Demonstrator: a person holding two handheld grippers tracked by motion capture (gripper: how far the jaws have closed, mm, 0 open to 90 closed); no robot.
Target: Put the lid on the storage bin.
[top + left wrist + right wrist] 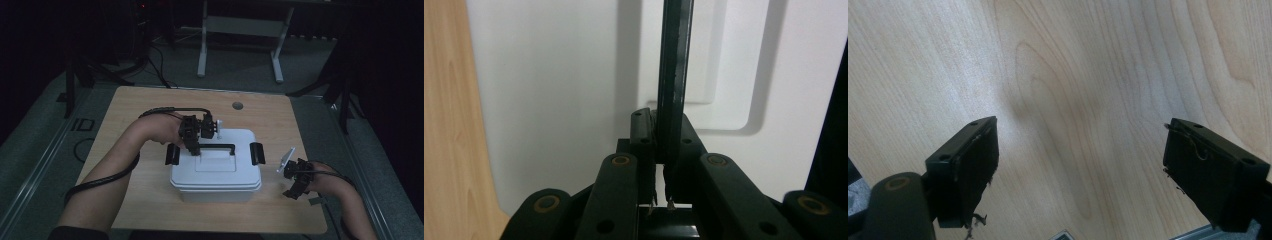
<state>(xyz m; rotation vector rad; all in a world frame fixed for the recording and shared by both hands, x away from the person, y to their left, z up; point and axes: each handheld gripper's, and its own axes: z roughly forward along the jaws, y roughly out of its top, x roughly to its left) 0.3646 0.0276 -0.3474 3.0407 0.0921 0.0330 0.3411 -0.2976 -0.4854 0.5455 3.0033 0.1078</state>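
High view: left gripper (196, 146) is clamped on the black carry handle (216, 147) of the white storage box (216, 170) mid-tabletop (140, 107). Right gripper (296, 189) hangs wide, empty. Risk: one-sided grip near the handle's end may tilt the box.

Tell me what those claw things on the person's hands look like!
Both are black, built from jointed bars pinned with brass-coloured rivets. The left gripper has a thick black cable looping back along the forearm. The right gripper carries a pale grey plate on top, and its jaws end in flat, rectangular black pads with frayed edges. The forearms are bare; a dark sleeve shows at the left arm.
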